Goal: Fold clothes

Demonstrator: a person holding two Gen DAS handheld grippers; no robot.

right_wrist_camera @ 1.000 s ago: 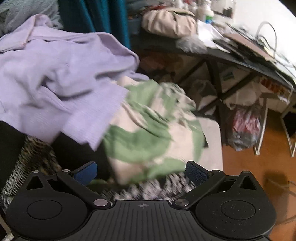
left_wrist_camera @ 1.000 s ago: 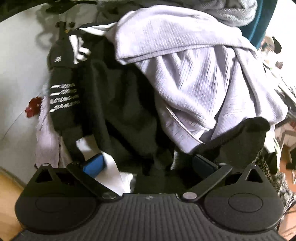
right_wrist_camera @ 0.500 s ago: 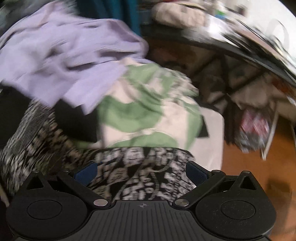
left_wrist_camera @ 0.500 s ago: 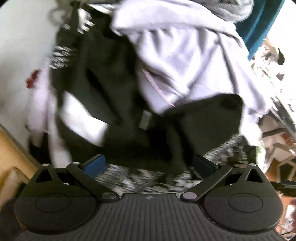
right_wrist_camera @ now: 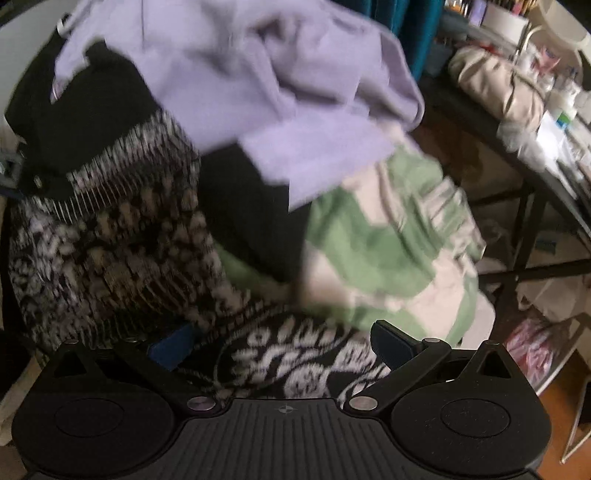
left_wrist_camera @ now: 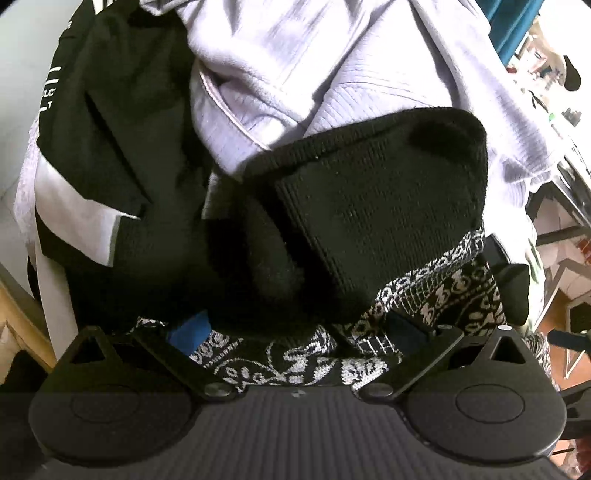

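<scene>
white lettering on black garment (left_wrist_camera: 50, 92), only fragments "lc" and "t" legible

Background's pretty cluttered: a black metal-legged table (right_wrist_camera: 524, 206) on the right, piled with a lumpy beige cloth bag (right_wrist_camera: 495, 88), small bottles and papers too blurry to make out. A teal curtain (right_wrist_camera: 417, 33) hangs behind it. Under the table there's an orange-brown wooden floor (right_wrist_camera: 565, 391) and a pinkish plastic bag (right_wrist_camera: 532, 347).

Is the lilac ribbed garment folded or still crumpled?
Crumpled: the lilac ribbed garment lies bunched in loose creases over the black knitted garment.
</scene>
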